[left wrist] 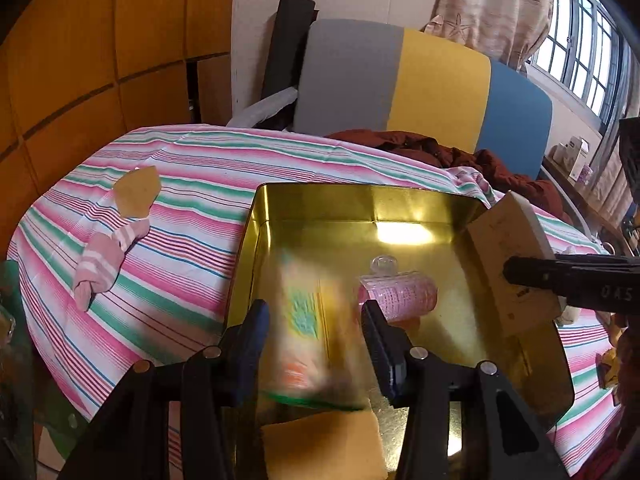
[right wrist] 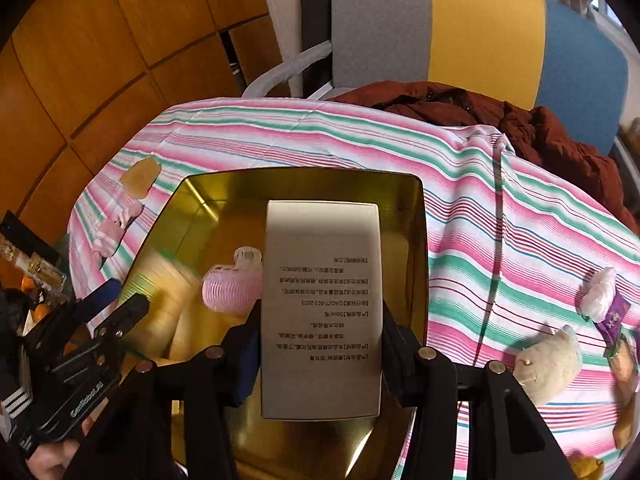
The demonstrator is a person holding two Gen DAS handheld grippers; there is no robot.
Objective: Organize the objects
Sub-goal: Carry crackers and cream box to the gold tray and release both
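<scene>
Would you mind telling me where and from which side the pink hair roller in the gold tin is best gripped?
Grip the pink hair roller across the middle of its barrel, coming straight down from above. It lies on its side on the floor of the gold tin, whose walls block a sideways approach. The held white box sits close on its right, so I would keep the tool toward the left.

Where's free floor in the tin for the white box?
Bare gold floor runs along the tin's far wall and right side, beyond the pink roller. The left half is crowded by the blurred packet; the white box hangs over the right side.
</scene>
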